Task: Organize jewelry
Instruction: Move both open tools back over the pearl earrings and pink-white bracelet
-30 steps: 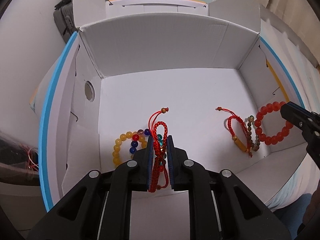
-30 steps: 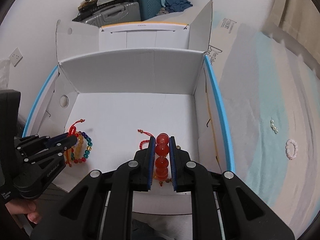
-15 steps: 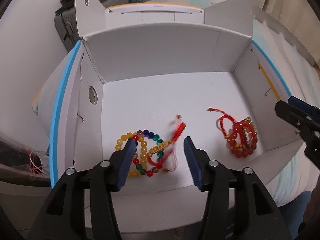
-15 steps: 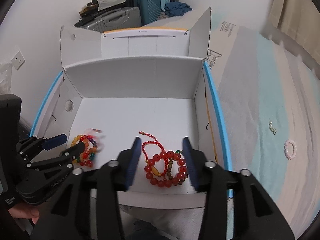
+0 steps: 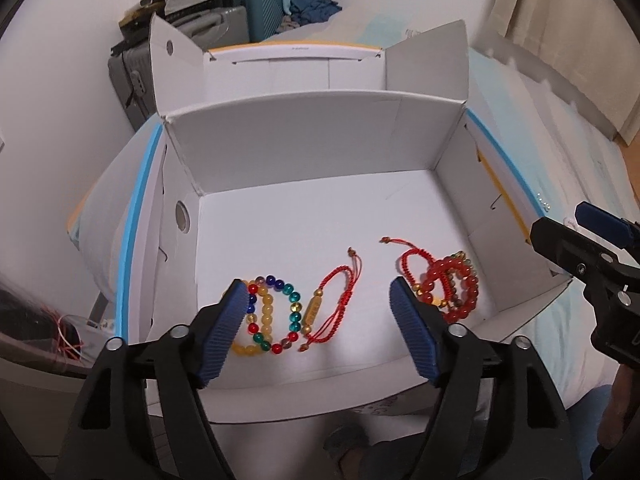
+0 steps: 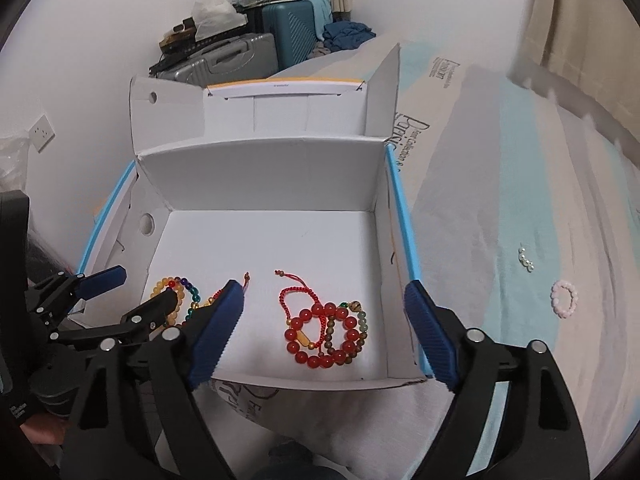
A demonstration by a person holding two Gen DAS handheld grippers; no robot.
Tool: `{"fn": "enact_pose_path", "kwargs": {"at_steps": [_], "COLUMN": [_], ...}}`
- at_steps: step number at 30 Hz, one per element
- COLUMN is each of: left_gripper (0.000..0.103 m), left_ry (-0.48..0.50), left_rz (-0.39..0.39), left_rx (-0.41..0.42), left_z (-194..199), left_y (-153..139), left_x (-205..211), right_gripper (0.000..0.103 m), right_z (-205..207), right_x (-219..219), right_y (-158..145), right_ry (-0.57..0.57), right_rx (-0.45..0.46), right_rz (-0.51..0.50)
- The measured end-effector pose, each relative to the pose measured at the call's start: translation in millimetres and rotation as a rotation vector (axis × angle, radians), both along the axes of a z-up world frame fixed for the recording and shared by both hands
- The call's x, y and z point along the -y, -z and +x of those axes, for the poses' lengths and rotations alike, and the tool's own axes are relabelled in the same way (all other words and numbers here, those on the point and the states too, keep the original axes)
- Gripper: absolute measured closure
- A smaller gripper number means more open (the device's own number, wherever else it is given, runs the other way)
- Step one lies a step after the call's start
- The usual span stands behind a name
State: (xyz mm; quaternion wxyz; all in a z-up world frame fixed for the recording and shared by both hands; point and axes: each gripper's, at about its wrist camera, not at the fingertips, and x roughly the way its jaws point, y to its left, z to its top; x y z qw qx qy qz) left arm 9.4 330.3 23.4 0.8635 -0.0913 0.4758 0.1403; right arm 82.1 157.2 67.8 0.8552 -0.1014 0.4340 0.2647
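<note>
A white open box [image 5: 304, 152] [image 6: 260, 176] lies on a bed. At its front left lie a multicoloured bead bracelet [image 5: 276, 314] [image 6: 176, 292] and a red cord bracelet [image 5: 328, 306]. At its front right lies a pile with a red bead bracelet [image 5: 452, 292] [image 6: 324, 334], a red cord bracelet [image 6: 296, 294] and a brown bead strand [image 6: 352, 332]. My left gripper [image 5: 320, 304] [image 6: 120, 290] is open and empty above the left pile. My right gripper [image 6: 324, 300] [image 5: 568, 228] is open and empty above the right pile.
On the bedsheet right of the box lie a pink bead ring [image 6: 564, 298] and a small pearl piece [image 6: 526, 260]. Suitcases [image 6: 240, 52] stand behind the box by the wall. The box's flaps stand up at the back and sides.
Both grippers opened and let go: the red cord bracelet dropped by the multicoloured beads, the red bead bracelet onto the right pile. Both grippers then pulled back and up.
</note>
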Motion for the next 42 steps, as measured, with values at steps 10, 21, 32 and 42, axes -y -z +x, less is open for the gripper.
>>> {"fn": "enact_pose_path", "kwargs": {"at_steps": [10,21,32,42], "left_gripper": [0.009,0.006,0.006,0.006], "left_ry": [0.031,0.069,0.154,0.210], "left_rz": [0.033,0.042,0.061,0.068], "left_rx": [0.028,0.057,0.075,0.098], "left_z": [6,19,45,75], "left_y": [-15,-26,-36,-37], "left_x": [23,61,117,166], "right_gripper": [0.011,0.008,0.008,0.008], "right_z": [3,9,31,56], "right_x": [29,72,129,195], "right_y": [-11,-20,-28,-28], "right_ry": [0.024,0.087,0.174,0.276], "right_rx": [0.003,0.017,0.034,0.036], "right_rz": [0.035,0.061,0.061,0.068]}}
